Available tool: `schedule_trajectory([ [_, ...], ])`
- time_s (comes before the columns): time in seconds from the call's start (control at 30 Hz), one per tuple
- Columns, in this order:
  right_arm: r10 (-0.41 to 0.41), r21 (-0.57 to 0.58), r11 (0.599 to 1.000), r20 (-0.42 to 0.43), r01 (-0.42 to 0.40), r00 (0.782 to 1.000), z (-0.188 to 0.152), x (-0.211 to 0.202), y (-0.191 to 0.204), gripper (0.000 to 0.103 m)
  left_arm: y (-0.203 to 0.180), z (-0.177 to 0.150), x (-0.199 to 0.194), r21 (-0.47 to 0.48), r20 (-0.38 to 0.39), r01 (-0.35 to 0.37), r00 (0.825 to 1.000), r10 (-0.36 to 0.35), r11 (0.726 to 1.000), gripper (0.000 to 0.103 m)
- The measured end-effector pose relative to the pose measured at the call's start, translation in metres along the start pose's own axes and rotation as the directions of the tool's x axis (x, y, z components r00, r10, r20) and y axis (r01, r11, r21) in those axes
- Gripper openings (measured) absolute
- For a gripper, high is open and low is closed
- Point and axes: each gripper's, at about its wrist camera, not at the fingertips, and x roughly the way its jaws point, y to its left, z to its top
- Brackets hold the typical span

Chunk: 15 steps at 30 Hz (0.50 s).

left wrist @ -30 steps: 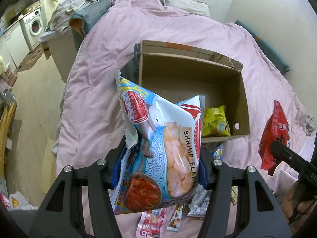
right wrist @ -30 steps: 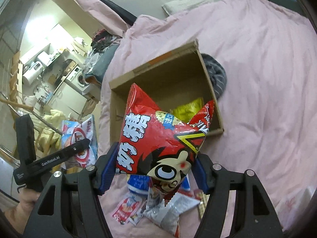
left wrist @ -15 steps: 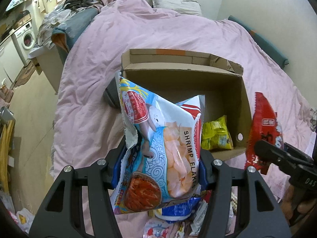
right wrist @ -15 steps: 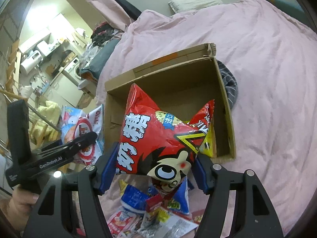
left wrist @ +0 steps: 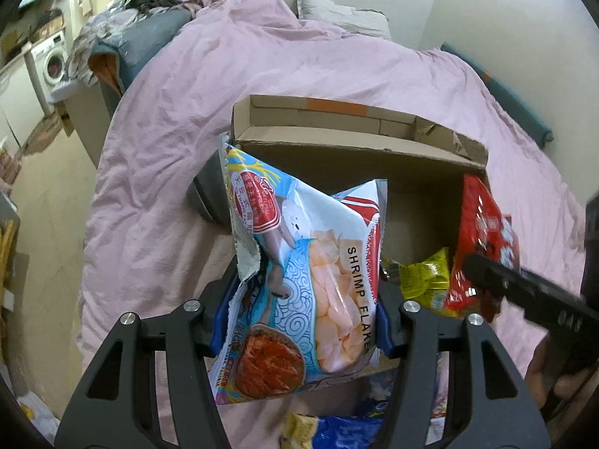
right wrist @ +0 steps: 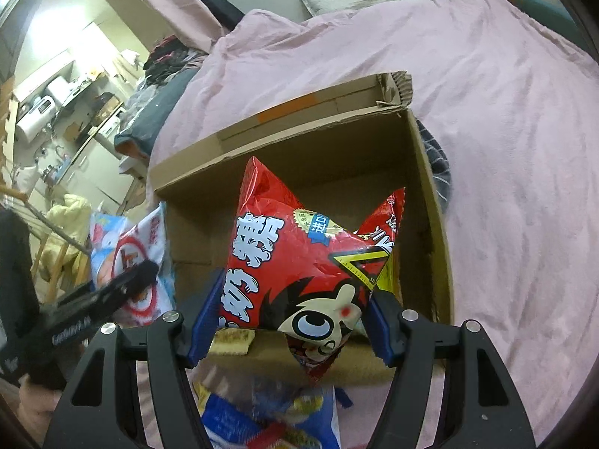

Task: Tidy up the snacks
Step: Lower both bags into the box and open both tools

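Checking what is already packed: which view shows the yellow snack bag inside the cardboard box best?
The left wrist view: the yellow snack bag lies crumpled in the cardboard box, mostly exposed between the shrimp flakes bag and the red candy bag. In the right wrist view only a yellow sliver shows behind that red bag.

Glossy foil bag (right wrist: 310, 262) — matt cardboard box (right wrist: 299, 127)
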Motion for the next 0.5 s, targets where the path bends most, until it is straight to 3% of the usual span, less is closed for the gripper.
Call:
schedule_trajectory([
  [0.5,0.016,0.024,1.000,-0.081,-0.014,0.997,-0.007,0.031,-0.006,0.071,-0.005,-0.011,0.023,0.025,-0.057,0.016,0.998,-0.015,1.000,0.056],
])
